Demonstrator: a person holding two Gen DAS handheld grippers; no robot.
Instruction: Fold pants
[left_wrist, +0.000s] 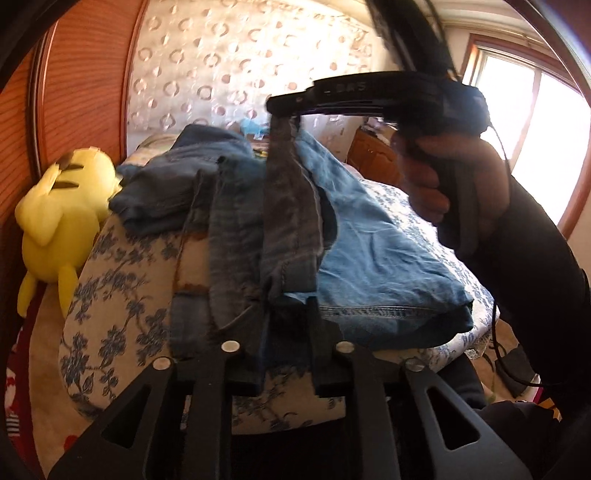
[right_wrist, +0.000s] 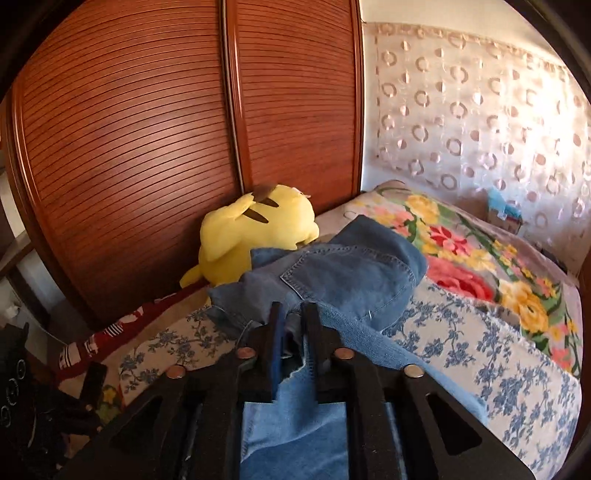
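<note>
Left gripper (left_wrist: 273, 325): denim is being pinched between narrowly set jaws.
Right gripper (right_wrist: 293, 332): a hem is being held up, seen clamped from the left view.
Pants (left_wrist: 369, 240): lying bunched on the floral bed (right_wrist: 480, 354); being judged soft, fairly heavy, non-slippery; best gripped at hems.
Views: only the right view is showing the back pocket (right_wrist: 343, 273); only the left is showing the person's hand (left_wrist: 443, 177).

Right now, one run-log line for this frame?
stage: lifting jeans off bed | left gripper: denim between its fingers | right gripper: pinching a denim strip, raised | plush toy: beside jeans
</note>
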